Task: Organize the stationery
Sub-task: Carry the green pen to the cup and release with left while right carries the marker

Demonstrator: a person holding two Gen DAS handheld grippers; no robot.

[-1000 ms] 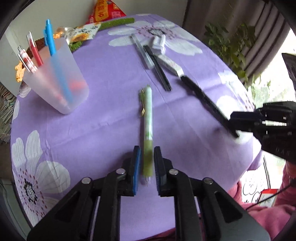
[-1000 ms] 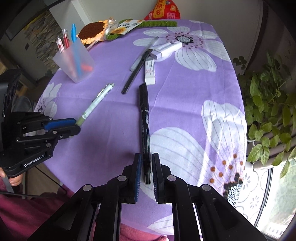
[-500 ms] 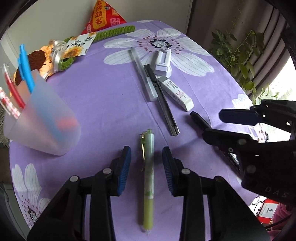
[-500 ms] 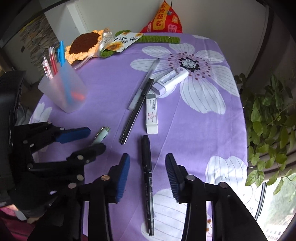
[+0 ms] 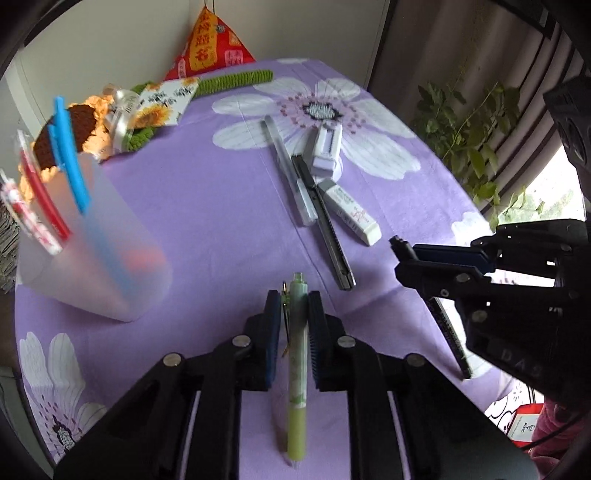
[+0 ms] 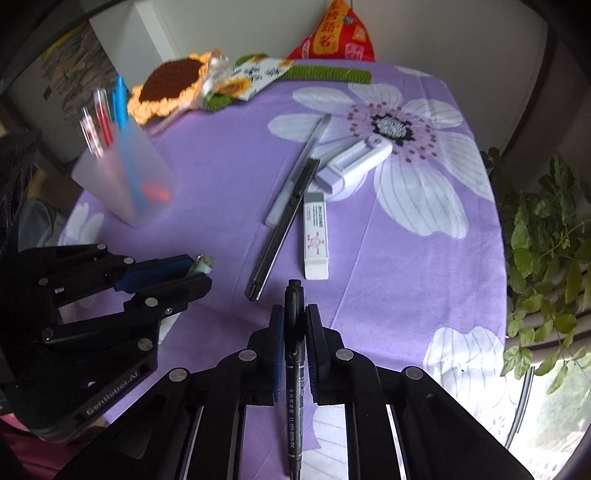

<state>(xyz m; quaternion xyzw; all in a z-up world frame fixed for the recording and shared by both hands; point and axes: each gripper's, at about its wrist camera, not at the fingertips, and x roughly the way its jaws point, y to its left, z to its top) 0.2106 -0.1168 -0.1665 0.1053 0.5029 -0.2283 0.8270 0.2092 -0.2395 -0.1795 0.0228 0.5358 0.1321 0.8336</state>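
Note:
My left gripper (image 5: 293, 308) is shut on a green pen (image 5: 297, 373), held along the fingers with its clip end forward. My right gripper (image 6: 294, 321) is shut on a black marker (image 6: 293, 369), also held lengthwise. Each gripper shows in the other's view, the right one (image 5: 410, 258) and the left one (image 6: 192, 271). A frosted cup (image 5: 88, 254) with blue and red pens stands at the left; it also shows in the right wrist view (image 6: 125, 181). A clear pen (image 5: 290, 173), a black utility knife (image 5: 327, 229), a white eraser (image 5: 349, 212) and a correction tape (image 5: 327, 146) lie on the purple cloth.
A crochet sunflower coaster (image 6: 168, 85), a sunflower card (image 6: 255, 75), a green crochet strip (image 6: 328, 72) and a red packet (image 6: 334, 35) lie at the far edge of the round table (image 6: 424, 258). A potted plant (image 6: 546, 236) stands to the right, off the table.
Both grippers opened half a second ago, slid forward along their pens, and have now shut on them nearer the far ends. The cup looks closer.

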